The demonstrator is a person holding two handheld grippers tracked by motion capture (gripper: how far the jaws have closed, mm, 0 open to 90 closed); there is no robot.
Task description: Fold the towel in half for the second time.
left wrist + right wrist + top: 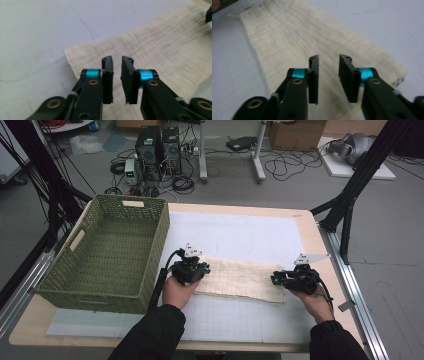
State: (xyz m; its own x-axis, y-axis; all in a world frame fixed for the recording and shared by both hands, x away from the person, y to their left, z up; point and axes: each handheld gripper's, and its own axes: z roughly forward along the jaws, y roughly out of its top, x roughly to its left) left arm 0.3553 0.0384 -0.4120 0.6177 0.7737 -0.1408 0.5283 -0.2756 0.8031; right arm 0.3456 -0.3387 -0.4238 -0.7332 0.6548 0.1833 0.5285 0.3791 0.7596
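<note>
A cream folded cloth (240,277) lies flat as a long strip on the white mat. My left gripper (192,270) hovers over the cloth's left end, and my right gripper (285,279) over its right end. In the left gripper view the jaws (117,58) stand a narrow gap apart above the cloth (162,45), near its corner, with nothing pinched between them. In the right gripper view the jaws (329,57) stand somewhat wider apart over the cloth (287,32), also with nothing between the pads.
A green woven basket (100,297) stands on the table's left side, close beside my left hand. The white gridded mat (240,230) covers most of the wooden table (312,235). Black frame posts rise at both sides, and computers and cables lie on the floor behind.
</note>
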